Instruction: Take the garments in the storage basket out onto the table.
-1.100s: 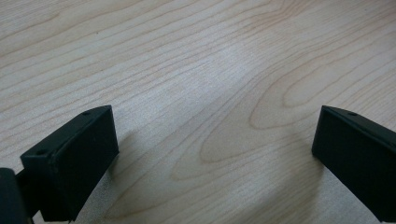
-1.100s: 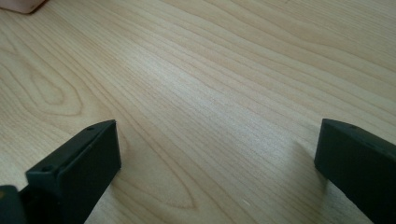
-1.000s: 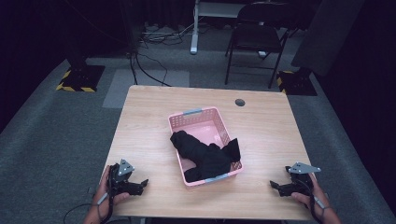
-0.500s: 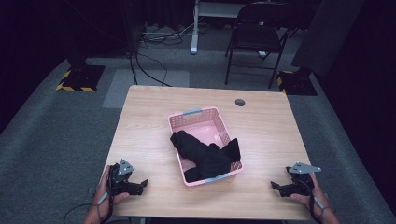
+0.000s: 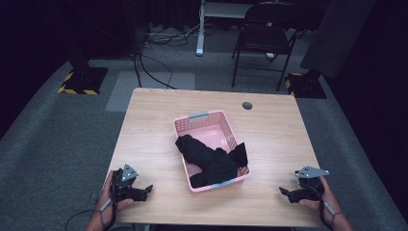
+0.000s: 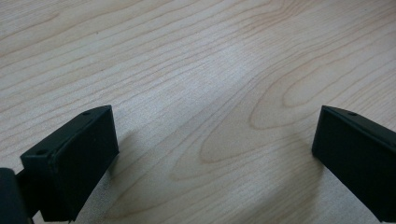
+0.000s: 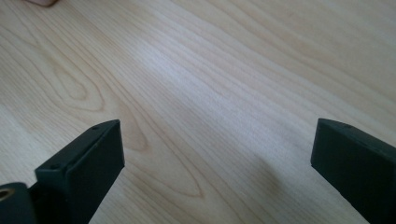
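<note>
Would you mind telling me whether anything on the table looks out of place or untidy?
Only the black garment: it lies bunched in the pink basket, with part draped over the right rim. The basket itself sits slightly askew to the table edges. Nothing looks spilled or damaged.

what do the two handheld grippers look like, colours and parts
Both are black. The left gripper and the right gripper each carry a grey three-cornered plate on top, and a thin cable trails back along each forearm. In the gripper views each has two blocky, flat-faced matte black jaws with small screw holes near the top edge. The forearms are bare, no sleeves.
</note>
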